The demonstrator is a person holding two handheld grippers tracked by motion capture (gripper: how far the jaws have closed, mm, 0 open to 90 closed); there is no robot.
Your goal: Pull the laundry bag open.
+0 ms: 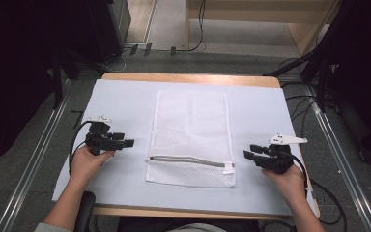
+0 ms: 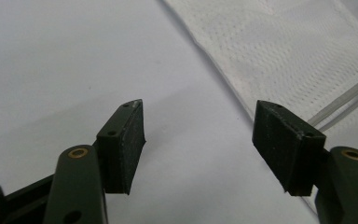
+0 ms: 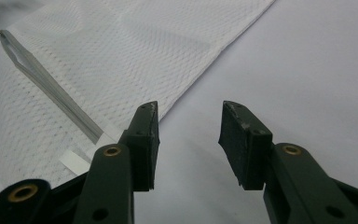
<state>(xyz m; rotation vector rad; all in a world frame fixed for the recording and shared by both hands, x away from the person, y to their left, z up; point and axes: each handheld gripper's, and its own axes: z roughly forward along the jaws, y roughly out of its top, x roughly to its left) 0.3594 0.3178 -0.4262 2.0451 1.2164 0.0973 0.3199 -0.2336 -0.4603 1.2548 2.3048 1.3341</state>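
Mesh laundry bag [image 1: 191,135]: flat on desk [image 1: 125,101], between both tongs; long axis runs away from person.
Zipper [image 1: 188,160]: crosswise, near end.
Left tongs [image 1: 125,143]: open, empty.
Right tongs [image 1: 249,152]: open, empty.

your left gripper [image 2: 199,142] looks along its two black jaws, which stand wide apart with nothing but bare white table cover [image 2: 65,60] between them. the white mesh bag [image 2: 289,51] lies flat, beyond and beside the right-hand jaw; its near edge runs diagonally down to that jaw. the bag's grey zipper [image 2: 349,105] shows just past that jaw's tip.
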